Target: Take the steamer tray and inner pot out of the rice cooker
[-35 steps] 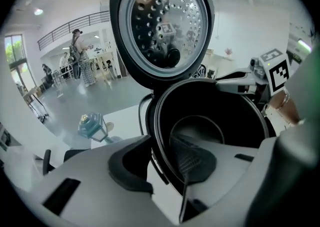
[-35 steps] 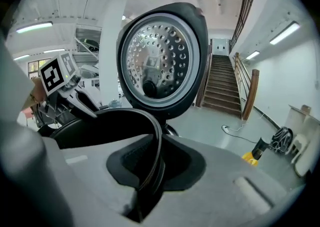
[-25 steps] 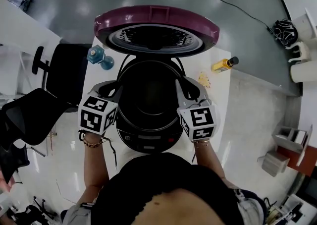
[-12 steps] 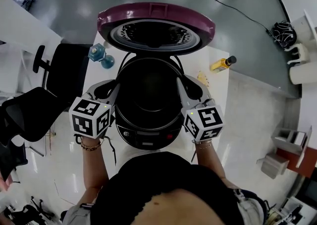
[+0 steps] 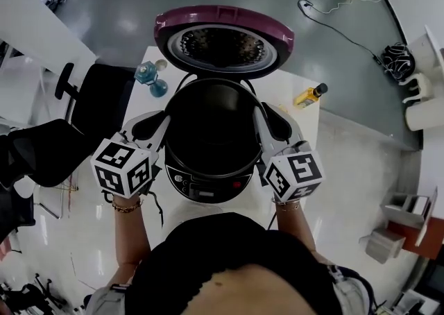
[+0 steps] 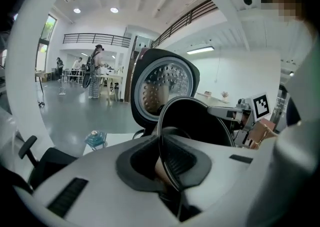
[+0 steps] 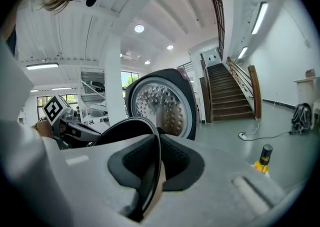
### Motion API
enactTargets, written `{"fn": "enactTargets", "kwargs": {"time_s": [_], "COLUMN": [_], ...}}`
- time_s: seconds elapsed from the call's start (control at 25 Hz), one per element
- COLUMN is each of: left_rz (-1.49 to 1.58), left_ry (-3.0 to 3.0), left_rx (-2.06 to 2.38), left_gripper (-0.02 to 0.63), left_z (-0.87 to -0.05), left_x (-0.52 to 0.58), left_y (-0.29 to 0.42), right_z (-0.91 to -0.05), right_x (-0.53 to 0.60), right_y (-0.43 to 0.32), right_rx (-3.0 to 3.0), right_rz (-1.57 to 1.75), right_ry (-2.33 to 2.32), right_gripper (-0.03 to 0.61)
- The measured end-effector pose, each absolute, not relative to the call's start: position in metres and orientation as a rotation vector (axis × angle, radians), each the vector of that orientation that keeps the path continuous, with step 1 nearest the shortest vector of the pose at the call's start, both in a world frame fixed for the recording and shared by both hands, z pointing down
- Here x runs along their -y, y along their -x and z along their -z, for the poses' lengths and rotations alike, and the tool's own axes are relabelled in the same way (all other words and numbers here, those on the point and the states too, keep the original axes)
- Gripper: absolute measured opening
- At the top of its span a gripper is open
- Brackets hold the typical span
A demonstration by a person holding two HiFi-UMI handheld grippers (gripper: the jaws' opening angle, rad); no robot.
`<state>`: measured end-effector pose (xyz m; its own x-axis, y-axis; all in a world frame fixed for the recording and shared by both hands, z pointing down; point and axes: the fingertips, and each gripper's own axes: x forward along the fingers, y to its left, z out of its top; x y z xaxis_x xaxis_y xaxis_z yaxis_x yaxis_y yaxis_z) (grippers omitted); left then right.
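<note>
A black inner pot hangs above the open rice cooker, whose maroon lid stands up behind it. My left gripper is shut on the pot's left rim, and its jaws have just been closing further on that thin rim. On the opposite rim my right gripper is shut as well. The left gripper view has the rim edge-on between the pads of the left gripper, with the pot beyond. In the right gripper view the right gripper pinches the same rim of the pot. Whether a steamer tray sits inside I cannot tell.
The cooker stands on a white table. A teal bottle sits at the table's back left and a yellow bottle at its back right. Black office chairs stand left of the table. A cable lies on the floor.
Both grippers have risen with the pot between them, lifting it up out of the cooker. The cooker's front panel now shows more fully below the pot.
</note>
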<state>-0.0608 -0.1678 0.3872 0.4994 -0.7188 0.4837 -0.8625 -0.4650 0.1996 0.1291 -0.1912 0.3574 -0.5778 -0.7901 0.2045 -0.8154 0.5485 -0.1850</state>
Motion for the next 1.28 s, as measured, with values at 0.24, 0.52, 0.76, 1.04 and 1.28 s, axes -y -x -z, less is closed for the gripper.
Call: {"fn": "enactTargets", "kwargs": {"time_s": [0.24,0.52,0.76,1.04,1.28], "left_rz": [-0.372,-0.293,-0.122,-0.039,0.017], "left_ry": [-2.353,-2.380,-2.377,-2.372,-2.422], "left_rx": [1.352,1.444,1.530,1.549,1.551], "left_gripper": [0.028,0.026,0.023,0.023,0.022], "left_z": [-0.362,-0.335,-0.312,-0.295,-0.276], "left_x": [0.150,0.122,0.098,0.079,0.075], "left_y": [0.059,0.064,0.080,0.104,0.157], "right_z": [-0.333,-0.313,-0.296,-0.279,-0.264], "right_x": [0.178,0.155,0.138,0.123,0.111], "right_y": [-0.130,-0.125,-0.109,-0.083,-0.033], "right_rx": [2.738,2.822,2.918,2.955,2.965], "right_rz": [-0.347,-0.317,-0.237,-0.225,-0.181], "right_ry": [-1.381,-1.338,-1.243,-1.211,-1.246], "right_gripper": [0.037,0.037,0.037,0.036,0.035]}}
